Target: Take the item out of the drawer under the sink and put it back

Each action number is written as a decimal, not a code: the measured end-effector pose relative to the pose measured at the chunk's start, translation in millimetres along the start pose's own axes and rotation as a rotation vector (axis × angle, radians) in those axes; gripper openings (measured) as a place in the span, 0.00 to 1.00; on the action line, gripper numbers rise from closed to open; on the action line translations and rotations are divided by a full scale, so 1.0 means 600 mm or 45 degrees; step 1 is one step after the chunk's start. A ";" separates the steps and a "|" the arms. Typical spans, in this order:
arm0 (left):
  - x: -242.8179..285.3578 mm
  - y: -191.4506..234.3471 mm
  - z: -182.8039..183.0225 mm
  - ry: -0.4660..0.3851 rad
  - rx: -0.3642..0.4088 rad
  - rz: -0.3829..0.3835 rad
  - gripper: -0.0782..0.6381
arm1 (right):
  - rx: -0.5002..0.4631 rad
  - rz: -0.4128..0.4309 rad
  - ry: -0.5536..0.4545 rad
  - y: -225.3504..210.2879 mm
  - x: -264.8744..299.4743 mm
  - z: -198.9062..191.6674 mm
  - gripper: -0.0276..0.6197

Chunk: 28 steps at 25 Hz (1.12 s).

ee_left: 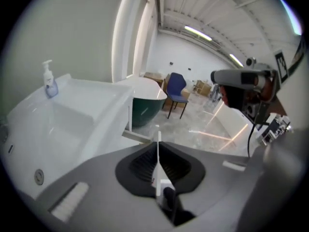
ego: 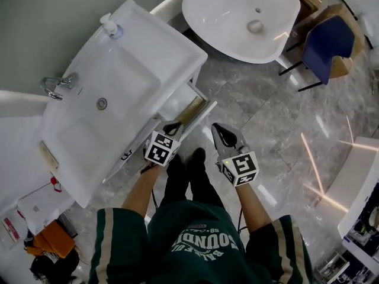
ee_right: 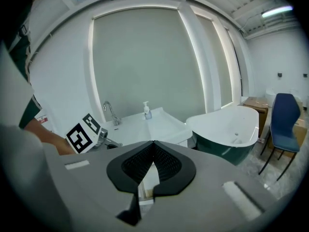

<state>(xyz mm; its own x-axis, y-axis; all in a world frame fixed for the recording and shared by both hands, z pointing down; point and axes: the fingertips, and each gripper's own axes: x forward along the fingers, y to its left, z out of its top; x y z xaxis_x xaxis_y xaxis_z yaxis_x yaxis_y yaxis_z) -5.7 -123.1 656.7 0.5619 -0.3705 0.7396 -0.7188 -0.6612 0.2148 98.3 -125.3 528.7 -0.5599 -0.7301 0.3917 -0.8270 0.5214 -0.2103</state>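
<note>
A thin white item (ee_left: 158,133), seen edge-on with a small red mark, sits pinched in the closed jaws of the left hand-held gripper (ego: 172,126). Its long axis runs along the jaws and its tip pokes out past them. The open drawer (ego: 198,116) under the sink (ego: 160,46) lies just beyond and below that gripper, so the left hand looks nearer for the return, while the right hand-held gripper (ee_right: 153,144) hangs alongside, jaws together and empty.

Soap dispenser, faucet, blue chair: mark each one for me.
soap dispenser (ego: 111,28), head view, on its pump top.
faucet (ego: 57,83), head view, on its chrome body.
blue chair (ego: 327,43), head view, on the blue upholstery.
</note>
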 end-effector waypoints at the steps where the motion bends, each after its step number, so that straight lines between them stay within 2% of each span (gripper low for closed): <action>1: -0.028 0.004 0.010 -0.041 -0.017 0.025 0.19 | -0.008 0.008 -0.020 0.011 -0.002 0.018 0.05; 5: -0.138 0.010 0.049 -0.198 -0.027 0.123 0.18 | -0.071 0.057 -0.090 0.063 -0.020 0.095 0.05; 10: -0.277 0.018 0.119 -0.391 0.021 0.228 0.18 | -0.179 0.127 -0.219 0.120 -0.036 0.196 0.05; 16: -0.414 0.030 0.185 -0.605 0.082 0.341 0.18 | -0.250 0.176 -0.314 0.167 -0.051 0.268 0.05; 19: -0.463 0.027 0.202 -0.720 0.051 0.387 0.18 | -0.271 0.170 -0.349 0.177 -0.062 0.287 0.05; 23: -0.490 0.018 0.193 -0.808 0.025 0.419 0.18 | -0.280 0.182 -0.384 0.186 -0.066 0.285 0.05; 28: -0.490 0.012 0.163 -0.806 0.005 0.427 0.18 | -0.261 0.208 -0.362 0.205 -0.066 0.264 0.05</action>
<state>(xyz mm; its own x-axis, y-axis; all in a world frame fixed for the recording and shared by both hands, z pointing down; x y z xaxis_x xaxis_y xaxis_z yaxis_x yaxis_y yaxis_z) -136.5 -82.6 378.5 0.4415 -0.8608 0.2532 -0.8936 -0.4473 0.0377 10.9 -102.0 345.7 -0.6989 -0.7085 0.0977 -0.7146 0.6974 -0.0547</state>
